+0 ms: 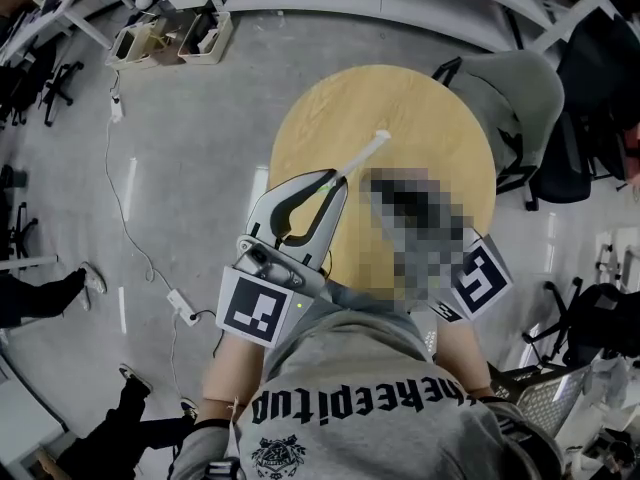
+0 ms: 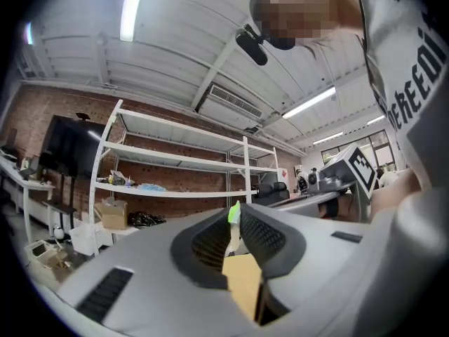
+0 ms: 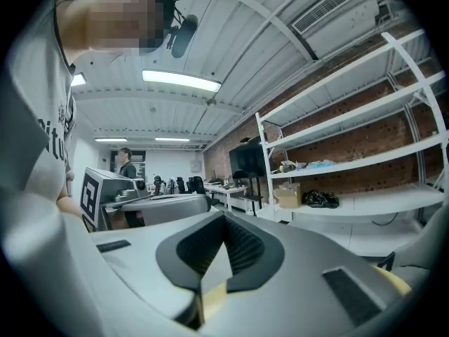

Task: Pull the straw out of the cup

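head view first: the left gripper [image 1: 337, 178] sits at centre frame over the round wooden table [image 1: 420, 108], jaws clamped on the straw [image 1: 363, 153], which juts toward the upper right with no cup around it. we see no cup anywhere; a mosaic patch covers the table's right side.

left gripper view: the pads pinch the straw's end at lower centre, a green tip [image 2: 233, 213] peeking out between them, shelves [image 2: 175, 163] behind.

right gripper view: the right gripper [image 3: 224, 223] has its jaws together on nothing.

to our eye the pull looks done. we'd hold the pinch firm without crushing, then lay the straw flat on the table.
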Available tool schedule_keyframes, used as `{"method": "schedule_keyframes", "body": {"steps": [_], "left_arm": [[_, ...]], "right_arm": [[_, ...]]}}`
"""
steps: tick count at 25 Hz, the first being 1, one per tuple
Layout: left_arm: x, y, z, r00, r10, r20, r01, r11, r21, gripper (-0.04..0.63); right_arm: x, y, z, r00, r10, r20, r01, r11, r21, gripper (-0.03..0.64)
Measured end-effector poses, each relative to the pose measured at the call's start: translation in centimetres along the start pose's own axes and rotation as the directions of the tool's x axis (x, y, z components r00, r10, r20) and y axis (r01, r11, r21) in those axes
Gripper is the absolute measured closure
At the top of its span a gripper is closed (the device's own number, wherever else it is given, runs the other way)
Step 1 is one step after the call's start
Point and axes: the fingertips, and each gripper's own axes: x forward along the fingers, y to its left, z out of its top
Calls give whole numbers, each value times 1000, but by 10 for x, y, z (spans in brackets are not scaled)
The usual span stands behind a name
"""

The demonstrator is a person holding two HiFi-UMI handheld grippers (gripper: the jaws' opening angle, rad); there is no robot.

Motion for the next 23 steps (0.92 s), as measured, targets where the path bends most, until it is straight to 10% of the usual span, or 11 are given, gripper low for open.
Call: {"method": "schedule_keyframes", "body": {"steps": [23], "left_arm": [[-17,10,6,1000,2,7,-2,1000,7,522]], "right_arm": [[13,18,7,1000,11,6,-11,1000,-26,621]]}}
